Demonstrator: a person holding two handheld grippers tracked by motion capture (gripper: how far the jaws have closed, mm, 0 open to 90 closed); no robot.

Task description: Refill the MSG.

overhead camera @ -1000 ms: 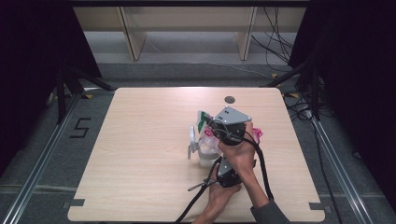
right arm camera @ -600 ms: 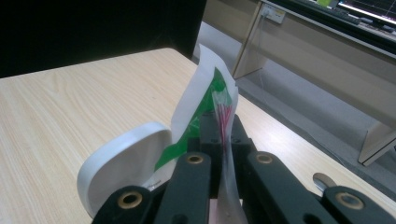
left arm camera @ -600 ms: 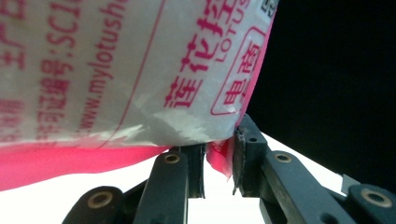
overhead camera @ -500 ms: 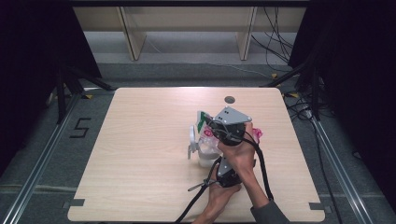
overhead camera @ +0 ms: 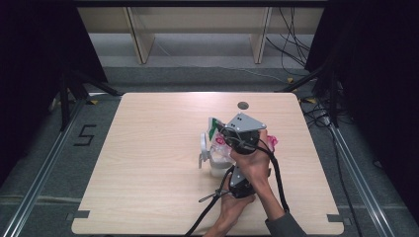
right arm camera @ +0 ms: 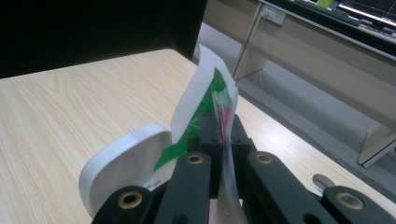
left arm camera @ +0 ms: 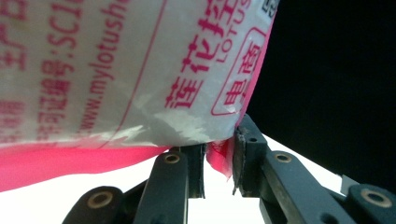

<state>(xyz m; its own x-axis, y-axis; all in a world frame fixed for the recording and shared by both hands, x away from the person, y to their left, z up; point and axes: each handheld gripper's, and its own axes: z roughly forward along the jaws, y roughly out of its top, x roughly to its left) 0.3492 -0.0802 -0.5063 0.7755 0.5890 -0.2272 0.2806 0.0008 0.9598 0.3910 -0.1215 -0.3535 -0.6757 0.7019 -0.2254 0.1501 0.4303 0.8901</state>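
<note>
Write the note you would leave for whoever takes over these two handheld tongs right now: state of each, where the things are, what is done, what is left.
Left tongs: shut on the pink lower edge of the plastic bag with red print.
Right tongs: shut on the bag's thin top edge, beside a white and green card.
Where: both hands meet right of the middle of the table, the bag stretched between them, next to a white container.
Done: the bag is gripped at both ends.
Left: probably pulling it open; its contents cannot be made out.

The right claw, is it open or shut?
Shut. In the right gripper view the right claw has its jaws pressed together on the thin edge of the plastic bag.
</note>
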